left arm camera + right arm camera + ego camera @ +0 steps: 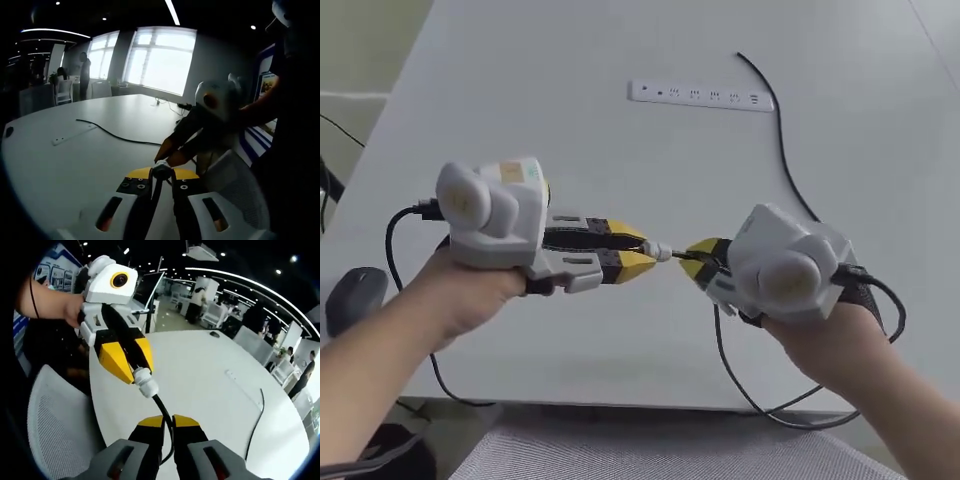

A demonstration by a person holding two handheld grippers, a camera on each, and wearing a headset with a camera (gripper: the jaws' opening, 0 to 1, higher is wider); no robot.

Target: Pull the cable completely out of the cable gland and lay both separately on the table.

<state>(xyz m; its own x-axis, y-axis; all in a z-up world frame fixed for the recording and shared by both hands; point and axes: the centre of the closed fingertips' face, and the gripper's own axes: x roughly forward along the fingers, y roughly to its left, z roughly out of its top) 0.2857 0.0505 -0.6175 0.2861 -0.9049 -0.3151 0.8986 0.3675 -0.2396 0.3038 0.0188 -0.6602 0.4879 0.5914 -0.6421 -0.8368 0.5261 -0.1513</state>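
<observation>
Nearest the camera are the two hands, each holding a tool, meeting tip to tip above the near edge of the tabletop. The left tool has its yellow jaws closed on the white cable gland, which sticks out a little past the tips. Facing it and just beside it, the right tool is clamped on the black cable. In the right gripper view the cable leaves the gland's nose, crosses a short gap and passes between that tool's shut jaws. In the left gripper view a dark line runs back from the gland between the jaws; it may be more of the cable, though I cannot be sure.

By my reading, the task is at its start. The cable is still seated in the gland, both are in the air, and nothing has been laid down. What remains is to draw the two tools apart until the cable comes free, then set each piece down apart from the other.

Further out, a white power strip lies on the tabletop with its black cord trailing toward the right.

Counted: two tools, one gland, one cable, one power strip.
</observation>
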